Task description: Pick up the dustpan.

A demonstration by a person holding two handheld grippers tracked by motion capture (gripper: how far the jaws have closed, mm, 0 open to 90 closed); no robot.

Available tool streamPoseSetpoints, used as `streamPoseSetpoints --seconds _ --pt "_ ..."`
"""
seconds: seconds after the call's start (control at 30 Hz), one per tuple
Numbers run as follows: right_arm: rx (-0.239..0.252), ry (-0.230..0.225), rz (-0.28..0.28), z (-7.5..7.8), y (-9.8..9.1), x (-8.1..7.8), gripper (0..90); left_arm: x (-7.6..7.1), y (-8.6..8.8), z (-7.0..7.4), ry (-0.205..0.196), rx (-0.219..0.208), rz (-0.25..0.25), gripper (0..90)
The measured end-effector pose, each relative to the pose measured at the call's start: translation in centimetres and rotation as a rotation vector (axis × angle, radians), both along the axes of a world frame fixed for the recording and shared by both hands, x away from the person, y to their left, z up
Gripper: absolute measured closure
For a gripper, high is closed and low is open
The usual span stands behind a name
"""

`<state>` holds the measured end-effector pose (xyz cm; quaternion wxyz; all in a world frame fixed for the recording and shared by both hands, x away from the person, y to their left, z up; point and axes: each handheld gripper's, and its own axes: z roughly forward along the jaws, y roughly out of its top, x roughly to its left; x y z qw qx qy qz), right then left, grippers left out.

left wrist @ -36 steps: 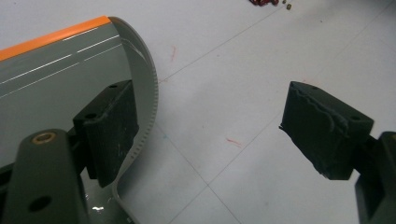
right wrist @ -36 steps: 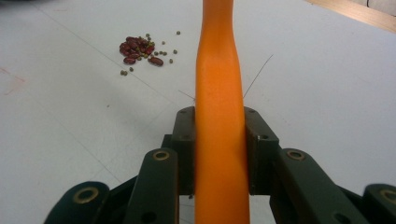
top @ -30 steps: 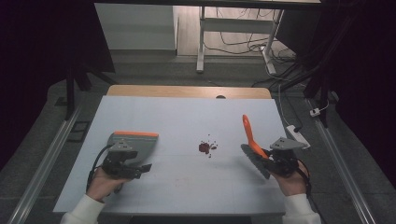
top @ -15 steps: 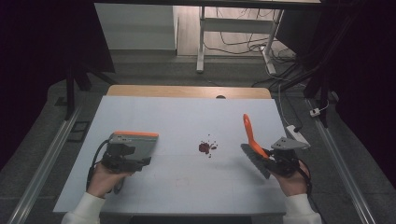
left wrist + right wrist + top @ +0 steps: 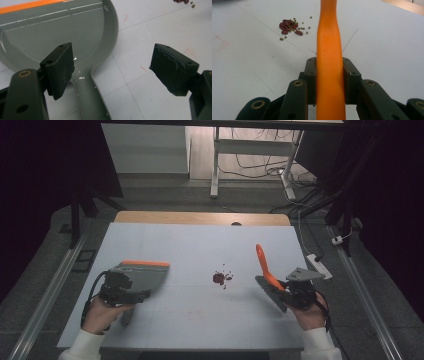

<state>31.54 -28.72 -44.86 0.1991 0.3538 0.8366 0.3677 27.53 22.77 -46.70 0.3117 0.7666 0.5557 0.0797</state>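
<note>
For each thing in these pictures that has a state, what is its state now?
Dustpan: flat on the table, not gripped.
Left tool: open, jaws either side of the dustpan handle.
Brush: clamped, orange handle pointing up.
Right tool: shut on the brush.
Beans: small scattered pile.

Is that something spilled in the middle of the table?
Yes. A small heap of dark red beans with a few tiny greenish ones lies loose on the white table, between the grey dustpan and the orange-handled brush.
</note>
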Motion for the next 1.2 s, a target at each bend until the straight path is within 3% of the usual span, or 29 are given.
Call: streamPoseSetpoints --seconds 0.4,0.77,1.0,1.2 --pt "0.006 -0.008 -0.002 0.2 -0.3 -0.1 70.2 -0.6 1.0 -1.2 0.075 -0.033 0.062 18.5" --pt "-0.005 -0.007 -0.003 0.1 -0.1 0.0 70.2 -0.9 1.8 -2.1 0.1 -0.025 0.1 19.1" --pt "-0.011 -0.006 0.0 -0.1 0.0 0.0 70.2 -0.6 1.7 -3.2 0.146 -0.029 0.095 19.0" --pt "-0.011 -0.006 -0.002 -0.1 0.0 0.0 70.2 -0.5 1.9 -3.4 0.15 -0.043 0.106 18.6"
